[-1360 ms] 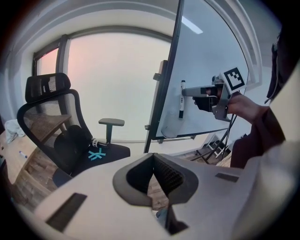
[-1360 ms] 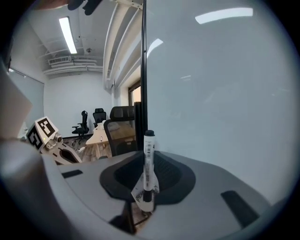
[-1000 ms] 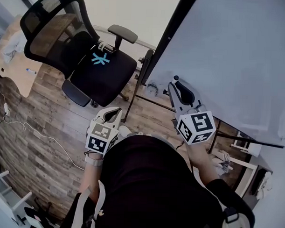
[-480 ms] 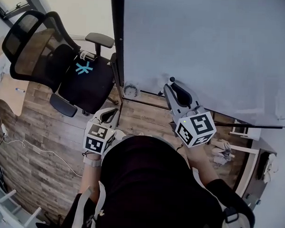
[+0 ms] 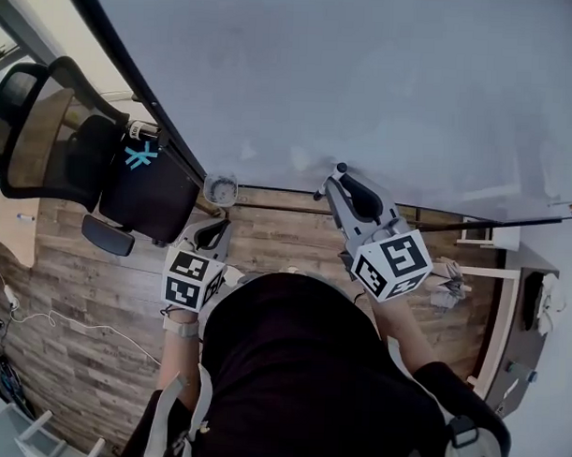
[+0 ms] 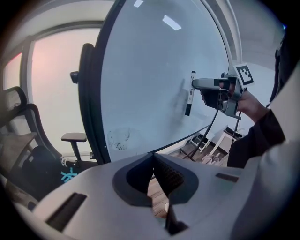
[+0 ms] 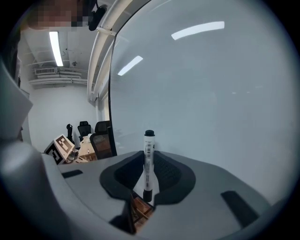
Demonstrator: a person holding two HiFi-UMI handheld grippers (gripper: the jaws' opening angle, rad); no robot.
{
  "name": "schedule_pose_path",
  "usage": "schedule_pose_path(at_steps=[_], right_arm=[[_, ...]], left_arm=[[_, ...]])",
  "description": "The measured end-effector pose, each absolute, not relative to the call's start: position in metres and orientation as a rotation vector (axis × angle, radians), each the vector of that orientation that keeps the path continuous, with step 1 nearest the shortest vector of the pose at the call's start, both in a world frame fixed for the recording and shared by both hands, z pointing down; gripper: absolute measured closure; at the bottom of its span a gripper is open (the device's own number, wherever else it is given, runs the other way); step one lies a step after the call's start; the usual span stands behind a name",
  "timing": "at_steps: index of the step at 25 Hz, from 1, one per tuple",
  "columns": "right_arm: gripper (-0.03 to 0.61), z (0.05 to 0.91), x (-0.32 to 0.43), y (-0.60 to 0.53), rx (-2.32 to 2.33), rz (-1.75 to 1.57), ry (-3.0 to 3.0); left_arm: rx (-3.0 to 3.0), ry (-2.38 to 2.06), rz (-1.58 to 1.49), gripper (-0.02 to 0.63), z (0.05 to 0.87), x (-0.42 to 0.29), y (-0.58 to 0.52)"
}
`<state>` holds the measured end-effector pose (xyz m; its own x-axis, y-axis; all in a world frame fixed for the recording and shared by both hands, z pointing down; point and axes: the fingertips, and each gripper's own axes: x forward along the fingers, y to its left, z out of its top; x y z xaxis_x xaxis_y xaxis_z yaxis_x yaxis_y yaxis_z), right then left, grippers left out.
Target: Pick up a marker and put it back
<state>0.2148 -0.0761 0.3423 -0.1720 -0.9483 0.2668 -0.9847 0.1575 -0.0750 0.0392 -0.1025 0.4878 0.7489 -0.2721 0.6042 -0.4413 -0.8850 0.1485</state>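
Observation:
A black-and-white marker (image 7: 148, 161) stands upright between the jaws of my right gripper (image 7: 148, 157), which is shut on it. Its cap points up in front of the large whiteboard (image 7: 215, 89). In the left gripper view the same marker (image 6: 189, 99) hangs close to the whiteboard (image 6: 150, 70), held by the right gripper (image 6: 211, 86). In the head view the right gripper (image 5: 339, 183) reaches toward the board's lower edge. My left gripper (image 5: 211, 237) hangs lower at the left. The left gripper (image 6: 153, 159) is shut with nothing in it.
A black office chair (image 5: 55, 140) stands left of the whiteboard (image 5: 366, 76) on the wooden floor (image 5: 96, 291). The board's dark frame (image 5: 132, 86) and a round smudge (image 5: 220, 189) are near the left gripper. White furniture (image 5: 494, 305) stands at the right.
The view has swung toward the whiteboard, which now fills the upper picture, and the chair has slid left. Both grippers keep their places before the body, the right still holding the marker.

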Motion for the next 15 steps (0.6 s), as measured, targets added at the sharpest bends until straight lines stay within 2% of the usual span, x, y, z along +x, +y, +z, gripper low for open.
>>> schedule_pose_path(at_steps=[15], right_arm=[[0.503, 0.353, 0.254, -0.021, 2.006, 0.412, -2.231]], left_arm=[[2.698, -0.501, 0.860, 0.606, 0.483, 0.076, -0.093]])
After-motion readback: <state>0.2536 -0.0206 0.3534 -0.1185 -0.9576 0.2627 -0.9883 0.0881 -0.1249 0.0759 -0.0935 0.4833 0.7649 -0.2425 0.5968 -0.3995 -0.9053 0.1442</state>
